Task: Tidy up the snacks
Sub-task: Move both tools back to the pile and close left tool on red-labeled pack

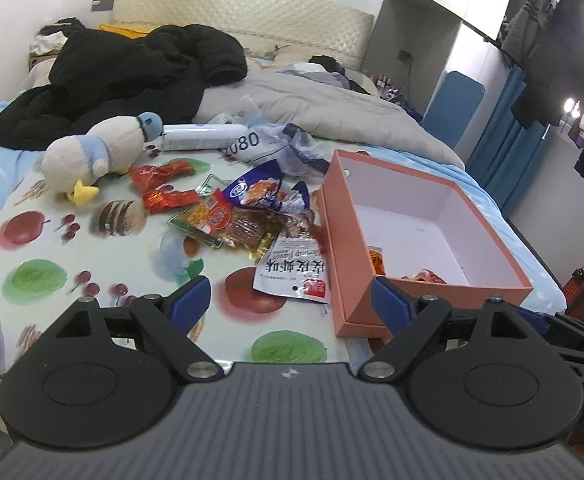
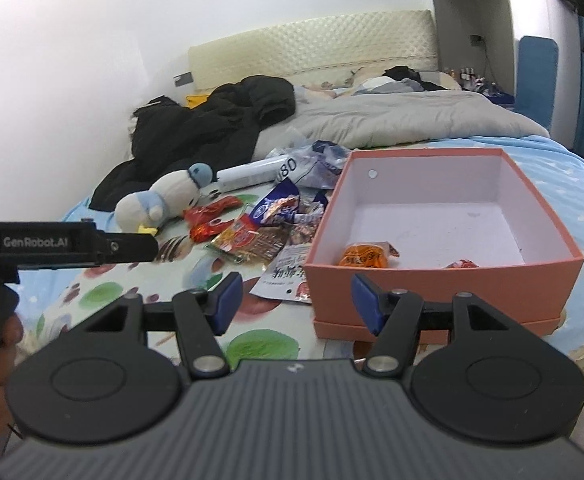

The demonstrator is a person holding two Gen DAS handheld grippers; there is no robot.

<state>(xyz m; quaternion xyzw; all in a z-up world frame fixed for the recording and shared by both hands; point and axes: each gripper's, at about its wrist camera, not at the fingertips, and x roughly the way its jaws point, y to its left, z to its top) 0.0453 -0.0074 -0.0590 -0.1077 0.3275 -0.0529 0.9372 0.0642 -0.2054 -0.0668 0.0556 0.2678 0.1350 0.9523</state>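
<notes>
Ahead of my left jaws, both sets spread and empty, snack pile [image 1: 248, 216] sits left of box [image 1: 432, 216]; white packet [image 1: 292, 272] hugs its wall, risking a snag.

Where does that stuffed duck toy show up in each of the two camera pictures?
Left wrist: the duck lies upper left, on the fruit-print cloth.
Right wrist: the duck lies left of centre, above the other gripper's arm.
Shared landmark: the orange box, to the duck's right in both.

Bedroom: bed [image 1: 332, 108], headboard [image 1: 252, 12]
</notes>
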